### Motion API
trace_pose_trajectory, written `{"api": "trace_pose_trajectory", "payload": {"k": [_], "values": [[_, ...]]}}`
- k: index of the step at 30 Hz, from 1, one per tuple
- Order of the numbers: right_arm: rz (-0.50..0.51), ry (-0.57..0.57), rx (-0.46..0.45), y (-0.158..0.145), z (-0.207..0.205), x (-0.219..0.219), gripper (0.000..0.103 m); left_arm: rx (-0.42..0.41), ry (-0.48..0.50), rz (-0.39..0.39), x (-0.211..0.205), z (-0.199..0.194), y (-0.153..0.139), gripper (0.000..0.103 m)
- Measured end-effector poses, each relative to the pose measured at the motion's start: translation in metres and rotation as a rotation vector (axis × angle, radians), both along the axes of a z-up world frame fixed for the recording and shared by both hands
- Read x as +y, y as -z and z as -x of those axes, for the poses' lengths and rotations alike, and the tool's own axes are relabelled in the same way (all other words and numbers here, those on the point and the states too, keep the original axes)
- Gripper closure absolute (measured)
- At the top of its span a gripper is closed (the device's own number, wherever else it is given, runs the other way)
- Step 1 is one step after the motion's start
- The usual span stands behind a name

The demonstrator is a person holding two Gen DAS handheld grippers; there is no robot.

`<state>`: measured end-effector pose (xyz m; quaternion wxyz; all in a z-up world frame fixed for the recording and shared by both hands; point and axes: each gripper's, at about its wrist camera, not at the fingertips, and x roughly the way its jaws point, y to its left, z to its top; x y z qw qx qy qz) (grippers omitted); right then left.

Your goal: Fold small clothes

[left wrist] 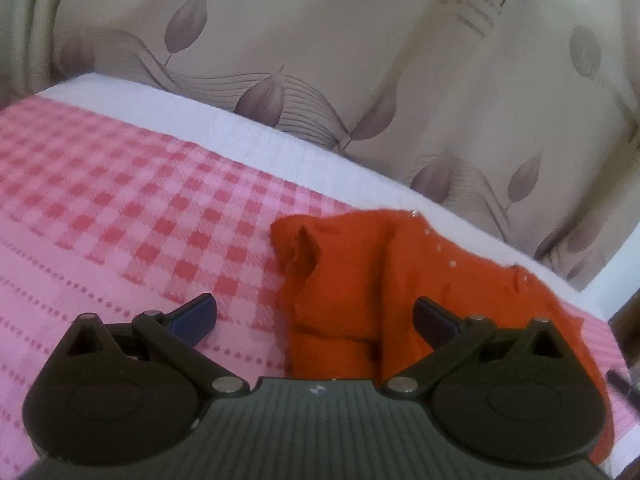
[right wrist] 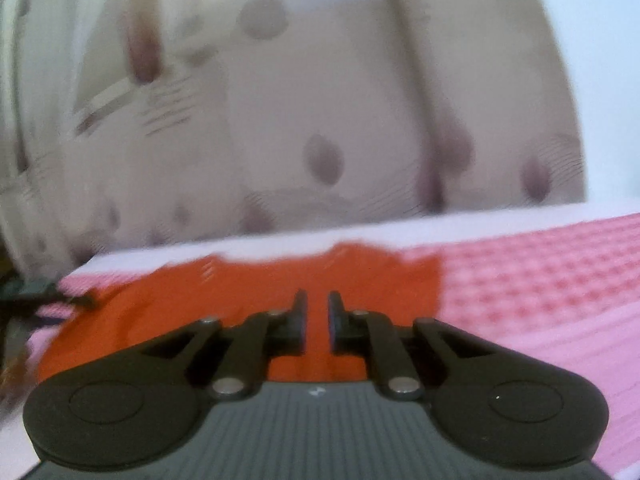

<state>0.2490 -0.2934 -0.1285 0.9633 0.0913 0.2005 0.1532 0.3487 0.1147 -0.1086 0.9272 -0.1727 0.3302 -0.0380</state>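
A small orange garment (left wrist: 360, 280) lies on the pink checked cloth (left wrist: 120, 208), partly folded, with small white dots near its far edge. My left gripper (left wrist: 316, 316) is open wide, just above the garment's left edge; its right finger is over the orange fabric, its left finger over the cloth. In the blurred right wrist view the garment (right wrist: 248, 292) spreads in front of my right gripper (right wrist: 318, 316). The right jaws stand close together with a narrow gap; nothing is held between them.
A white strip (left wrist: 248, 136) borders the cloth at the far edge. A beige curtain with leaf print (left wrist: 320, 60) hangs behind. Dark objects (right wrist: 36, 300) sit at the left edge of the surface in the right wrist view.
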Motion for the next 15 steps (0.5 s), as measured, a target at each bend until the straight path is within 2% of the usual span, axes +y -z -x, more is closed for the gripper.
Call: {"api": "trace_pose_trajectory", "payload": {"k": [2, 3, 5, 7, 11, 12, 13, 14, 15], "values": [[0.051, -0.013, 0.013, 0.003, 0.006, 0.013, 0.066, 0.012, 0.058, 0.028, -0.001, -0.008, 0.0, 0.0], [0.063, -0.016, -0.001, 0.002, 0.006, 0.015, 0.06, 0.017, 0.093, 0.043, -0.002, -0.011, 0.0, 0.0], [0.044, -0.005, -0.018, 0.004, 0.007, 0.016, 0.031, 0.028, 0.154, 0.054, -0.005, -0.019, 0.001, 0.0], [0.033, 0.006, -0.014, 0.005, 0.008, 0.014, 0.028, 0.029, 0.218, 0.062, -0.009, -0.026, 0.003, 0.0], [0.039, 0.008, -0.005, 0.006, 0.009, 0.015, 0.022, 0.0, 0.273, 0.039, -0.017, -0.035, 0.008, 0.004], [0.049, 0.005, -0.005, 0.004, 0.008, 0.017, 0.022, -0.008, 0.273, 0.022, -0.02, -0.035, 0.009, 0.02], [0.058, 0.002, -0.005, 0.005, 0.008, 0.019, 0.021, -0.014, 0.266, -0.012, -0.022, -0.035, 0.009, 0.04], [0.067, -0.001, -0.005, 0.005, 0.008, 0.02, 0.018, -0.002, 0.249, -0.047, -0.023, -0.038, 0.009, 0.077], [0.076, -0.005, -0.004, 0.005, 0.007, 0.022, 0.016, 0.004, 0.242, -0.004, -0.018, -0.041, 0.012, 0.077]]}}
